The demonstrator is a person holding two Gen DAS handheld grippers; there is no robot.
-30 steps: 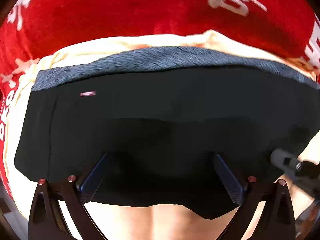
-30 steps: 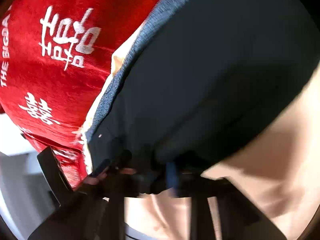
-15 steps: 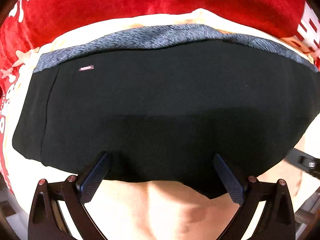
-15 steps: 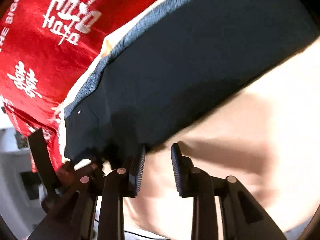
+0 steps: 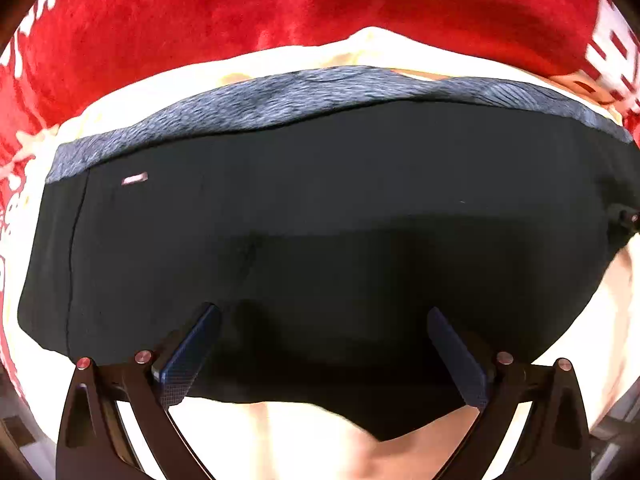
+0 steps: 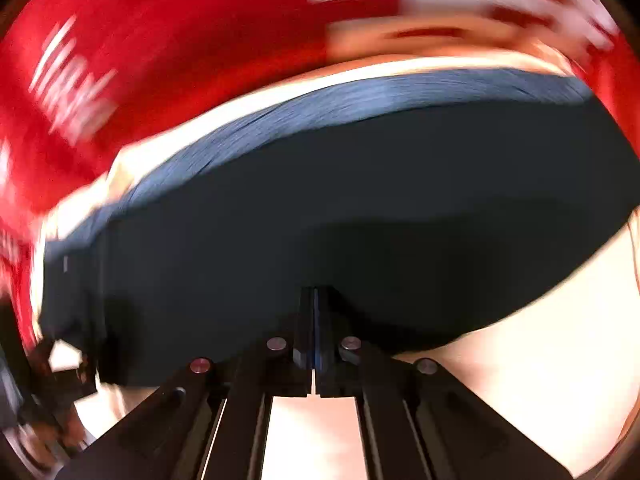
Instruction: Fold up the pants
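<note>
The pants (image 5: 320,240) lie flat on a cream cloth (image 5: 300,440) directly ahead of both grippers. They are black, with a grey-blue waistband (image 5: 320,92) along the far edge. A small pale label (image 5: 135,179) sits on the black fabric ahead and to the left of the left gripper; its writing is too small to read.

The left gripper (image 5: 320,344) has its jaws spread wide over the near edge of the pants, and nothing lies between the pads. The right gripper (image 6: 314,328) has its jaws pressed together, with the tips over the near hem; whether fabric is pinched cannot be told.

Beyond the waistband lies a red cloth (image 5: 200,12) with white printed characters, blurred and cut off, not readable. The right wrist view is motion-blurred.
</note>
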